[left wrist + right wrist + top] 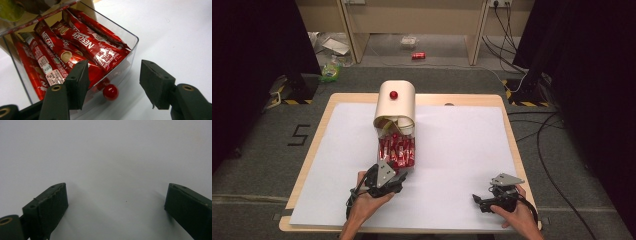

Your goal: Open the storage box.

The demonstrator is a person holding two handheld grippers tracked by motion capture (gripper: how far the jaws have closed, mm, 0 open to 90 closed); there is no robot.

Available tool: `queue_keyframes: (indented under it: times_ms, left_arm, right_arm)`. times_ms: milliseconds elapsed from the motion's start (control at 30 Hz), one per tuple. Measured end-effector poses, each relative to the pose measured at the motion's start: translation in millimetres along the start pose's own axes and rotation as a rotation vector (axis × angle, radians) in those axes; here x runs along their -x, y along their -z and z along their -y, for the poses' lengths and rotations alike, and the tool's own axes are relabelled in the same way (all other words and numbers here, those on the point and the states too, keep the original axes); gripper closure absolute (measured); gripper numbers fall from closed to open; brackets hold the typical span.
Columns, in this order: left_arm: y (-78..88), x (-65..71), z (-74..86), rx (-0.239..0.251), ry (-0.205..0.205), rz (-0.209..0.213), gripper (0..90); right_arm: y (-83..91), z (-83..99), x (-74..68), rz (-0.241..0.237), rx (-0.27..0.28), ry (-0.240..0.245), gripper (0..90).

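Near the front edge of the table, which is covered by a white sheet, the right hand-held gripper rests toward the front right corner. Its jaws stand wide apart with only the bare white sheet between them, so it is released.

A little farther in, left of the middle, the left hand-held gripper is at the front end of a clear plastic drawer. Its jaws are apart and do not press on anything. Between them sits the small round red knob on the front wall of the drawer, untouched. The drawer is filled with red Nescafe coffee stick packets, lying along its length.

Behind it, near the far edge, the drawer comes out of a cream rounded container with a red knob on top.
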State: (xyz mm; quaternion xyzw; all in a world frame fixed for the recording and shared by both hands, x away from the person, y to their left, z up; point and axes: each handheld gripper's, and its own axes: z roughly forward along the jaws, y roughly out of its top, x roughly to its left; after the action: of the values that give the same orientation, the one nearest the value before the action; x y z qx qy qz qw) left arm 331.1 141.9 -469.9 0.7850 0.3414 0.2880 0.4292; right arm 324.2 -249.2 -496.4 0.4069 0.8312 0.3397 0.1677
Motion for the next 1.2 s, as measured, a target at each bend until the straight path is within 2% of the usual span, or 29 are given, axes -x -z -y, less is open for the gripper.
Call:
queue_keyframes:
  times_ms: [67, 100, 133, 167, 267, 300, 367, 400, 433, 533, 567, 633, 900, 1200]
  left_arm:
    - [0.0, 0.4, -0.1, 0.0, -0.001, 0.003, 40.7]
    - [-0.1, 0.8, 0.1, -0.003, -0.019, 0.007, 41.7]
    - [-0.1, 0.8, 0.1, -0.003, -0.019, 0.007, 42.7]
    - [-0.6, 2.5, 2.3, -0.024, -0.013, 0.022, 44.0]
    - [-0.4, 2.7, 4.2, -0.03, -0.021, 0.018, 45.3]
    - [1.5, 2.7, 4.2, -0.031, -0.04, 0.005, 45.3]
    - [2.3, 2.9, 3.9, -0.034, -0.041, 0.008, 45.3]
    - [3.1, 4.6, 4.2, -0.04, -0.022, 0.026, 45.3]
    - [4.4, 5.6, 4.4, -0.039, -0.018, 0.026, 45.3]
    - [6.2, 4.7, 3.7, -0.036, -0.036, 0.008, 45.2]
    - [8.0, 6.6, 4.0, -0.04, -0.014, 0.029, 45.2]
    - [8.7, 7.1, 4.2, -0.039, -0.01, 0.03, 45.2]
    - [12.4, 7.8, 2.7, -0.062, -0.006, 0.036, 45.5]
    - [20.4, 11.0, 3.7, -0.05, 0.003, 0.037, 45.7]
  right_arm:
    - [0.0, 0.0, 0.0, 0.0, 0.0, 0.0, 5.3]
    - [0.0, 0.0, 0.0, 0.0, -0.001, 0.0, 5.3]
    - [0.0, 0.0, 0.0, 0.0, -0.001, 0.0, 5.3]
    - [0.0, 0.0, 0.0, 0.0, 0.0, 0.0, 5.3]
    - [0.0, 0.0, 0.0, 0.0, -0.001, 0.0, 5.3]
    - [0.0, 0.0, 0.0, 0.0, -0.001, 0.0, 5.3]
    - [0.0, 0.0, 0.0, 0.0, 0.0, 0.0, 5.3]
    - [0.0, 0.1, -0.1, 0.0, 0.0, 0.0, 5.3]
    - [0.0, 0.1, -0.1, 0.0, 0.0, 0.0, 5.3]
    - [0.0, 0.0, 0.0, 0.0, 0.0, 0.0, 5.3]
    - [0.0, 0.1, -0.1, 0.0, 0.0, 0.0, 5.3]
    - [0.0, 0.1, 0.0, 0.0, 0.0, 0.001, 5.3]
    - [0.0, 0.1, 0.0, 0.0, 0.001, 0.001, 5.3]
    - [0.0, 0.1, -0.1, 0.0, 0.001, 0.001, 5.3]
